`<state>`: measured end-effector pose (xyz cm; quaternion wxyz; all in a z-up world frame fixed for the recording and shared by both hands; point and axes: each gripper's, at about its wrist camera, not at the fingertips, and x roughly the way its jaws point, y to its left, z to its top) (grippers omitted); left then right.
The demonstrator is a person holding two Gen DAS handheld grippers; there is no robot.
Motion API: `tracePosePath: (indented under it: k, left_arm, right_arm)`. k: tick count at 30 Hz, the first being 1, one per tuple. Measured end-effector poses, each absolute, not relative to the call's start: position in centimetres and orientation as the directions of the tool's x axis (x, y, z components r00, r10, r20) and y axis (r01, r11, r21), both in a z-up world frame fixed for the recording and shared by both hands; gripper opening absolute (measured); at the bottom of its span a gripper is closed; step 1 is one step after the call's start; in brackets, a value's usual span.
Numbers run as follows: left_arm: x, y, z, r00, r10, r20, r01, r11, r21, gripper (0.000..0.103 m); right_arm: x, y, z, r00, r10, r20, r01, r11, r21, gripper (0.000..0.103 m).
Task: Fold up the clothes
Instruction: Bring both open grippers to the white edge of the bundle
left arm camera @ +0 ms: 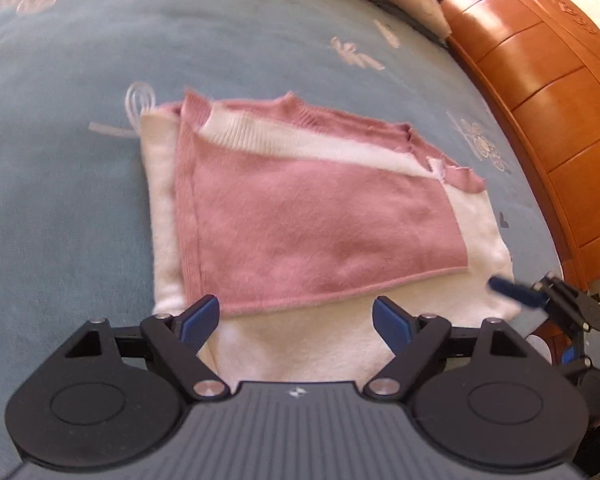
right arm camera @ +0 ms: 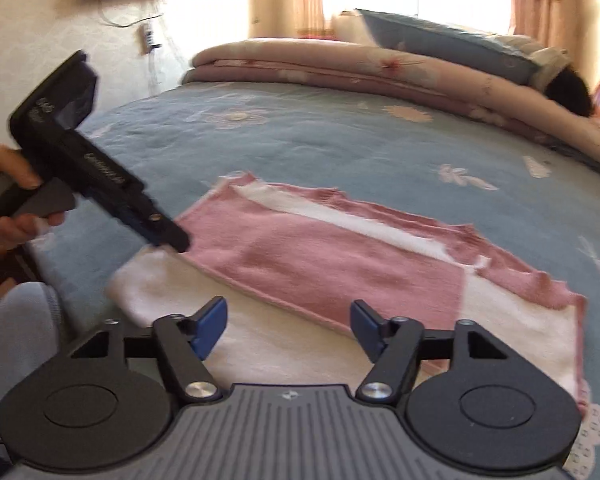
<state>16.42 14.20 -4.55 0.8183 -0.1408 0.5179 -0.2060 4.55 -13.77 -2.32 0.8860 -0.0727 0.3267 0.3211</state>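
**Two open claws over a soft, half-folded sweater**

Two claws hung above the near hem of a pink-and-white sweater (left arm camera: pixel 320 216) that lay on the bed (left arm camera: pixel 60 160), partly folded, a pink panel turned over the white body. The left claw (left arm camera: pixel 296 320) stood spread wide with nothing between its blue pads. The right claw (right arm camera: pixel 286 326) was also apart, empty, its pads clear of the cloth.

The knit looked fluffy, light and limp: it would likely sag and drape once lifted, and a pinch of a single layer could drag the fold open. It seemed neither slippery nor fragile, though loose threads showed at the far right edge. The best hold was judged to be the thick white hem at the two near corners, one claw on each, gripping all layers together.
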Motion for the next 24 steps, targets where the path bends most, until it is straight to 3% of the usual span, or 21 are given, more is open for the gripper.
tracePosePath:
  k: [2, 4, 5, 11, 16, 21, 24]
  left_arm:
    - [16.9, 14.8, -3.5, 0.412, -0.476, -0.777, 0.191, 0.879, -0.437, 0.084]
    - [17.6, 15.6, -2.6, 0.443, -0.469, -0.764, 0.178, 0.881, -0.439, 0.084]
    - [17.8, 15.9, -2.6, 0.449, -0.465, -0.763, 0.165, 0.882, -0.441, 0.084]
    - [19.3, 17.7, -3.3, 0.470, -0.442, -0.764, 0.098, 0.886, -0.453, 0.084]
    - [19.1, 18.1, -4.7, 0.453, -0.430, -0.781, 0.105, 0.895, -0.433, 0.084]
    - [17.5, 17.3, -3.9, 0.490, -0.373, -0.788, 0.216, 0.928, -0.305, 0.084]
    - [15.8, 16.4, -3.0, 0.509, -0.343, -0.790, 0.326, 0.926, -0.191, 0.085]
  right_arm:
    - [4.8, -11.6, -2.0, 0.501, 0.592, -0.631, -0.688, 0.715, 0.124, 0.039]
    - [4.9, -8.9, -2.1, 0.431, 0.626, -0.649, -0.750, 0.649, 0.128, 0.023]
    - [4.8, -7.1, -2.3, 0.407, 0.630, -0.662, -0.781, 0.615, 0.105, 0.020]
    - [4.9, 1.2, -5.5, 0.347, 0.578, -0.738, -0.864, 0.504, -0.011, 0.020]
    - [4.2, 2.1, -6.4, 0.358, 0.549, -0.756, -0.868, 0.495, -0.051, 0.019]
    - [2.7, 0.5, -5.2, 0.419, 0.515, -0.747, -0.860, 0.489, -0.145, 0.025]
    - [2.3, -0.4, -4.9, 0.442, 0.484, -0.755, -0.852, 0.491, -0.183, 0.037]
